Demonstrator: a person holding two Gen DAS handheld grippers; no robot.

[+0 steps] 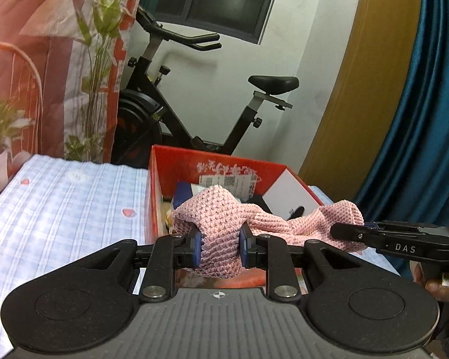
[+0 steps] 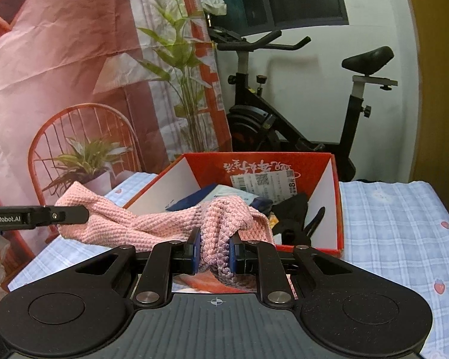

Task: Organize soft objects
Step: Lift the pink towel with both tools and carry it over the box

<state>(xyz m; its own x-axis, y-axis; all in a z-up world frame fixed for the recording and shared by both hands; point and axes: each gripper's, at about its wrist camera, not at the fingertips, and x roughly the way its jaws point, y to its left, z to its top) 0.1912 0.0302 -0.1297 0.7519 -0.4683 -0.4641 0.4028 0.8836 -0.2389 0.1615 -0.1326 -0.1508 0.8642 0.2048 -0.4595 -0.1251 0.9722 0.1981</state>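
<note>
A pink knitted cloth [image 1: 224, 224] hangs stretched between both grippers, above the near rim of a red cardboard box [image 1: 218, 161]. My left gripper [image 1: 220, 246] is shut on one bunched end of it. My right gripper [image 2: 215, 254] is shut on the other end of the pink knitted cloth [image 2: 152, 224]. In the left wrist view the right gripper [image 1: 344, 230] comes in from the right edge, holding the far end. In the right wrist view the left gripper [image 2: 77, 213] reaches in from the left. The red box [image 2: 338, 209] holds dark and blue items.
The box stands on a bed with a blue checked sheet [image 1: 60, 209]. An exercise bike [image 1: 170, 113] stands behind it against the white wall. A printed backdrop [image 2: 74, 74] with plants hangs on the left. A blue curtain [image 1: 419, 119] hangs on the right.
</note>
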